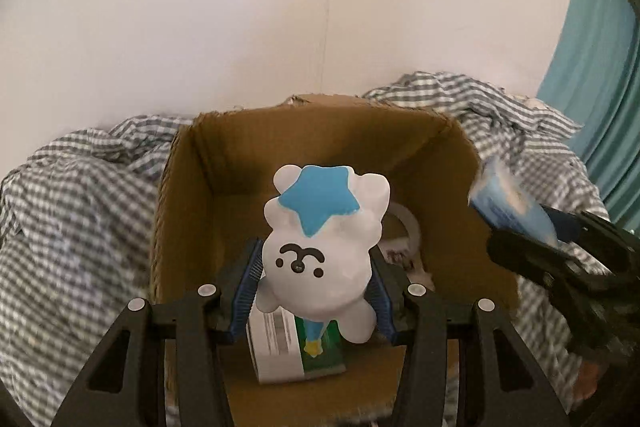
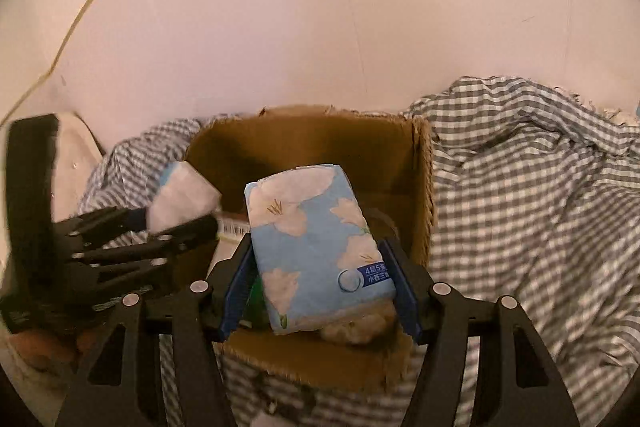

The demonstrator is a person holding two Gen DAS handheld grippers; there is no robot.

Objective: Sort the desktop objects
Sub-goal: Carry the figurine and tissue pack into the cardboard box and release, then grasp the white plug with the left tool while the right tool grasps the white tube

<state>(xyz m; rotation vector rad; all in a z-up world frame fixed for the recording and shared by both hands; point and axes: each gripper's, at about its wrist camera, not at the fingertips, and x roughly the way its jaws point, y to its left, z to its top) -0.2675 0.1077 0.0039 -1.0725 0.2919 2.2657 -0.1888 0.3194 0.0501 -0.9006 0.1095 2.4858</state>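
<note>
Left tool (image 1: 316, 287): blue pads pressed on both flanks of a white bear figure (image 1: 320, 247) with a blue star on its head, held over the open cardboard box (image 1: 192, 187). The figure hides part of the box floor; below it shows a white-and-green carton (image 1: 292, 351) with a barcode, its far end covered. Behind the figure, a grey ring-shaped item (image 1: 410, 227), only partly visible, kind unclear.

Right tool (image 2: 320, 287): a blue flower-printed tissue pack (image 2: 316, 247) sits tilted between the pads; the right pad touches it, contact on the left pad is hard to make out. It too hangs above the box. Under the pack, a brownish lump (image 2: 360, 327), blurred, not identifiable.

Surroundings: grey-and-white checked cloth (image 2: 520, 207), rumpled, all round the box; plain pale wall (image 1: 200, 27) behind; teal curtain (image 1: 592, 67) cut off at the right edge of the left view.
</note>
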